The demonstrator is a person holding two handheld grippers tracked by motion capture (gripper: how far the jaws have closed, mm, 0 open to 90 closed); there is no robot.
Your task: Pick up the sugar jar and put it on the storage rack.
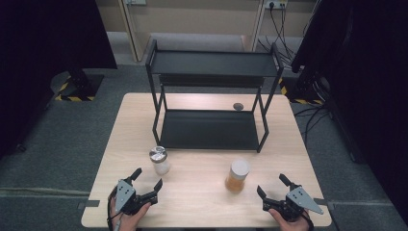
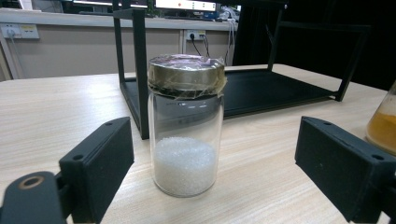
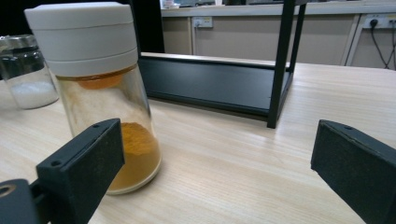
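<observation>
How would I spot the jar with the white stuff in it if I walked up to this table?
Start at the black two-tier metal rack standing on the pale wooden table. Just in front of the rack's front left leg stands a small clear glass jar, ahead of the left gripper. Unlike the neighbouring white-capped jar of orange powder, it has a shiny metal lid and white granules at the bottom.

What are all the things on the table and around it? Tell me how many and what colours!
Table: one, light wood, under everything.
Shelf rack: one, black, two levels, at the table's far side.
Metal-lid jar: one, clear glass with white grains, near the rack's front left leg.
White-lid jar: one, clear glass with orange powder, right of the other jar.
Small disc: one, dark, on the table behind the rack.
Left gripper: one, black, fingers open, facing the metal-lid jar.
Right gripper: one, black, fingers open, near the white-lid jar.
</observation>
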